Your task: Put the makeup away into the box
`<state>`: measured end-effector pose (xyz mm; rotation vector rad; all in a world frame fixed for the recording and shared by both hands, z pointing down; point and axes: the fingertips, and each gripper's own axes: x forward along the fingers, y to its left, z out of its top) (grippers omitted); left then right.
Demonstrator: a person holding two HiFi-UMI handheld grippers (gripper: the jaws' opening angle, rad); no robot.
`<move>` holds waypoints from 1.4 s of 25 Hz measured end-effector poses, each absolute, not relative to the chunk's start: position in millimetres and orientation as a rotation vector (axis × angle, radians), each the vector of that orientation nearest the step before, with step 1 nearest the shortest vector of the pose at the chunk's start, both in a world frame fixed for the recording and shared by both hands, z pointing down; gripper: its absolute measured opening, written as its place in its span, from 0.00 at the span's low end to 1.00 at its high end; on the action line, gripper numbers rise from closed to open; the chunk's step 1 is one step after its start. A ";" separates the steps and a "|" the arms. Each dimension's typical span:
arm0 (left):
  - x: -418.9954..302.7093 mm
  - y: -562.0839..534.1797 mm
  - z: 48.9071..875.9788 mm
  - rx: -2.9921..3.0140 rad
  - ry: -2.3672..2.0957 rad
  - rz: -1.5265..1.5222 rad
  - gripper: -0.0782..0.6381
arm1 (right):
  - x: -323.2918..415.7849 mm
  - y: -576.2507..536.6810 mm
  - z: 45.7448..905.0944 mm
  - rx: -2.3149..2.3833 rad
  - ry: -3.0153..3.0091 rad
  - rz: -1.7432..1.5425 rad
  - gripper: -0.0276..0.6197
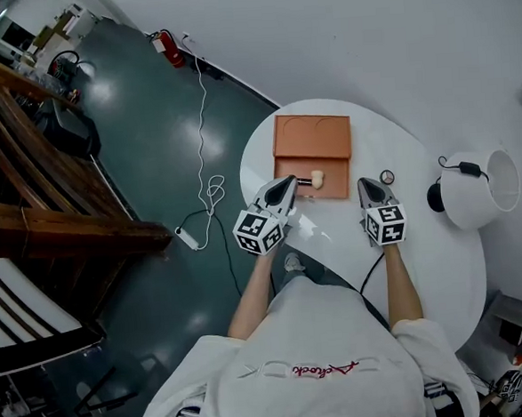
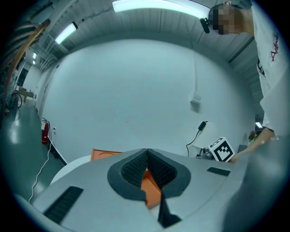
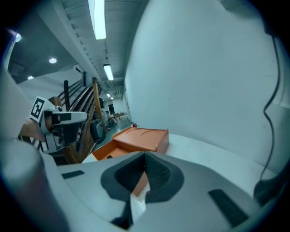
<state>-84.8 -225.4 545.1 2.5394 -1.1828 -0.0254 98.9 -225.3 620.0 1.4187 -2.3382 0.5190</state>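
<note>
An orange box (image 1: 311,137) lies open on the round white table (image 1: 425,263), its lid flat behind its tray. In the tray lie a beige makeup sponge (image 1: 317,180) and a small dark item (image 1: 303,182). A small round compact (image 1: 386,176) sits on the table right of the box. My left gripper (image 1: 288,182) hovers at the tray's front left edge, its jaws shut and empty (image 2: 147,152). Just left of the compact is my right gripper (image 1: 364,183), also shut with nothing in it (image 3: 145,156). The box (image 3: 140,138) shows ahead of it.
A white table lamp (image 1: 478,188) lies on its side at the table's right edge, its cord trailing. On the dark floor to the left are a white power strip (image 1: 187,238) and its cable. A wooden staircase (image 1: 56,208) stands at far left.
</note>
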 end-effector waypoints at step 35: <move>70.1 -205.9 616.1 2.569 -0.733 0.161 0.12 | 209.7 -125.2 708.8 1.596 -2.043 0.783 0.07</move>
